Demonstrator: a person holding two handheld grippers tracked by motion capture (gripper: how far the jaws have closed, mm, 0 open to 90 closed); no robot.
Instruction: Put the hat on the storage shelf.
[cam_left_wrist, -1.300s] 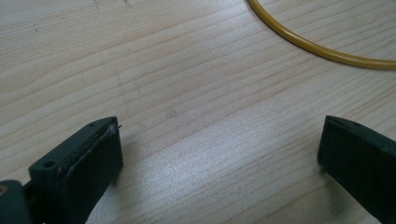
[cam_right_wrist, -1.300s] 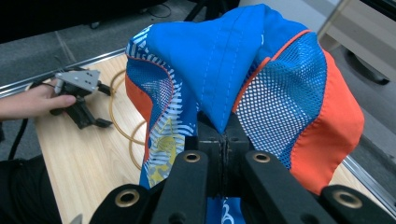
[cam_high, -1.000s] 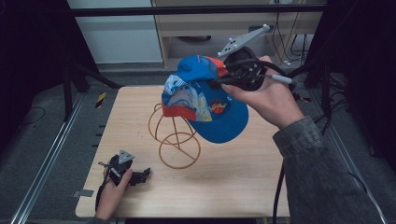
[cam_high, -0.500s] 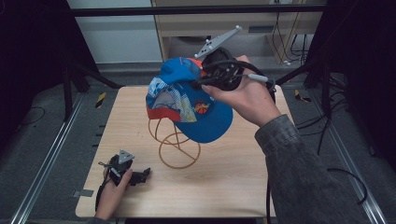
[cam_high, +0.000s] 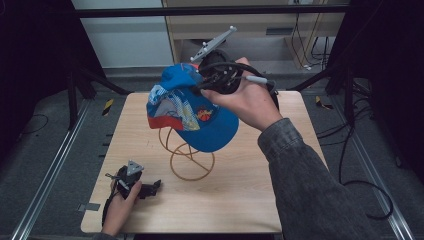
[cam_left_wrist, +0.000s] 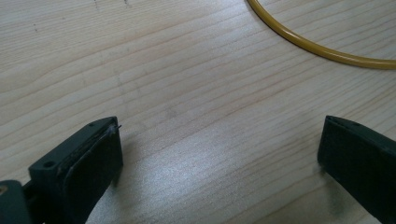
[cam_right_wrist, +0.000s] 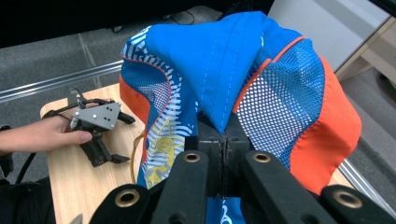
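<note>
High view: right gripper (cam_high: 200, 86) raised above the far middle of the wooden bench (cam_high: 240, 200), jaws pinched on the fabric of a blue cap (cam_high: 192, 112) with orange trim and a printed panel. Cap held in the air, draped over the top of a yellow wire stand (cam_high: 189, 156) that sits on the bench; whether cap and wire touch, unclear. Left gripper (cam_high: 152, 187) low at the near left corner, resting on the bench in the left hand (cam_high: 120, 210), well apart from the stand.

Left gripper view: 2 black jaws spread wide over bare wood, nothing between them; curve of the stand's base ring at upper right.

Right gripper view: jaws pressed together on a fold of blue fabric, orange mesh to the right; left gripper on the bench farther off.
</note>
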